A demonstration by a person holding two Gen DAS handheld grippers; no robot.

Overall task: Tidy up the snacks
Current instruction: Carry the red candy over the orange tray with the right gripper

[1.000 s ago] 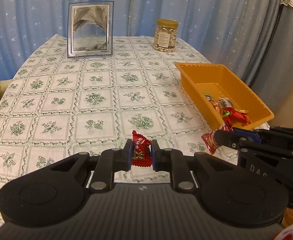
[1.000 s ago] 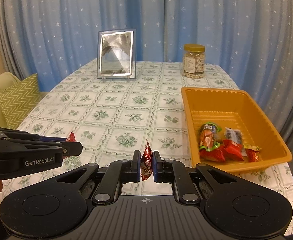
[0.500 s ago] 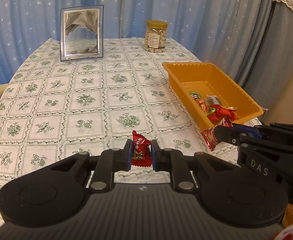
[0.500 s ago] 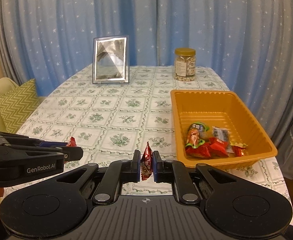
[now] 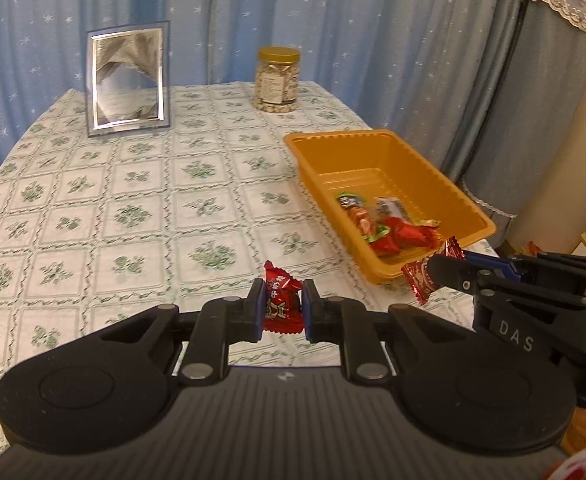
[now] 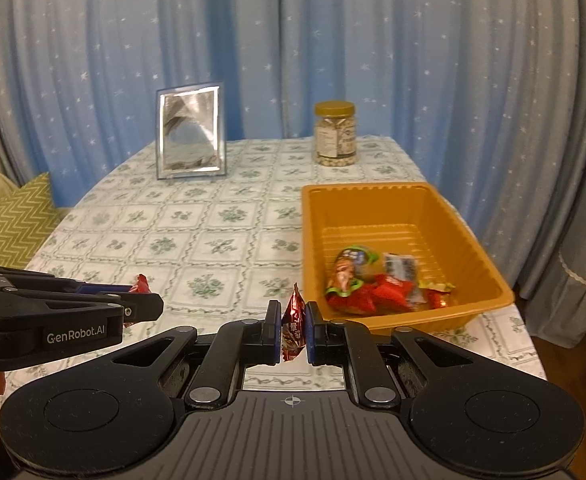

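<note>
left gripper [image 5: 281, 312]: jaws clamped on a crinkled red foil candy [image 5: 280, 305], held above the table's near edge. right gripper [image 6: 293, 330]: jaws closed on a dark red foil sweet [image 6: 293, 326], pinched edge-on, just beside the orange tray [image 6: 489, 264]. the ribbed plastic tray sits at the table's right edge, holding glossy wrapped snacks [image 6: 373, 284]. patterned tablecloth [image 5: 133, 216], smooth.

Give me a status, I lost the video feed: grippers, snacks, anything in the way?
Left gripper shut on red candy. Right gripper shut on second red candy. Orange tray part filled, path clear.
</note>
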